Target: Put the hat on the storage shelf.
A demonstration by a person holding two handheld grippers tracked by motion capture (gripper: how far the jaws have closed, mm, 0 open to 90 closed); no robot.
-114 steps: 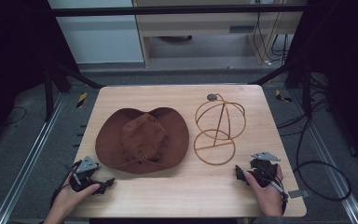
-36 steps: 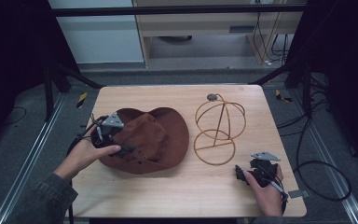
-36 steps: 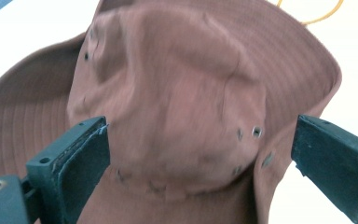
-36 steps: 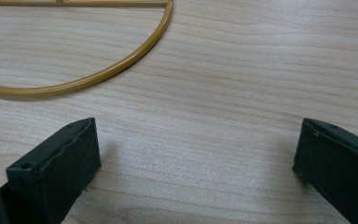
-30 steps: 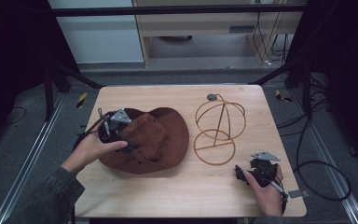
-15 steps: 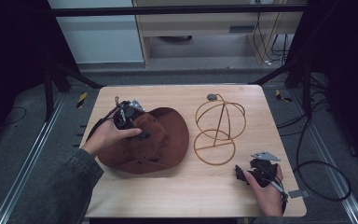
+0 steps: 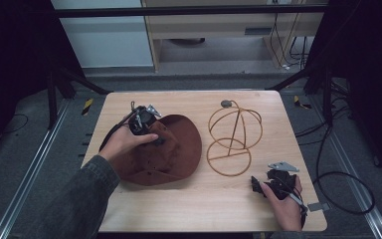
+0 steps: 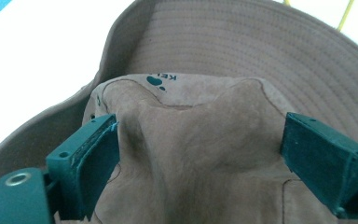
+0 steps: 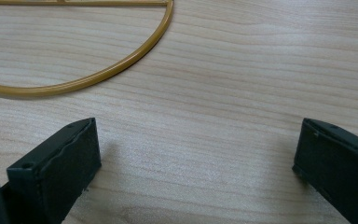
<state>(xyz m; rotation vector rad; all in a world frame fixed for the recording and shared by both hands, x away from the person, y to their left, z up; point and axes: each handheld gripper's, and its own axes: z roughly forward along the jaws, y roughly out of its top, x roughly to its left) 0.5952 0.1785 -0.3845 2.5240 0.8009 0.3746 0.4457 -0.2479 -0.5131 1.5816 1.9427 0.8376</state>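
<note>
A brown brimmed hat (image 7: pixel 179 152) lies on the left half of the wooden table (image 7: pixel 204 211). My left gripper (image 7: pixel 155 140) reaches over its left side, jaws straddling the crown (image 8: pixel 200 140). The jaws have just been closing, with the crown between them. The left pad (image 8: pixel 91 158) sits against the crown's side and the right pad (image 8: pixel 317 156) stands just beside it; I see no squeeze in the felt. A golden wire hat stand (image 7: pixel 234 134) is to the right of the hat. My right gripper (image 7: pixel 255 183) rests open at the near right, its jaws (image 9: pixel 196 158) over bare wood.
The stand's base ring (image 9: pixel 98 77) lies just ahead of the right gripper. Dark floor, rails and cables surround the table. A black cable (image 7: pixel 338 184) trails off its right side.
The left hand has come from the table's near left corner onto the hat and slid farther over its crown. The hat's left brim is now under the hand. The right gripper has stayed put.
</note>
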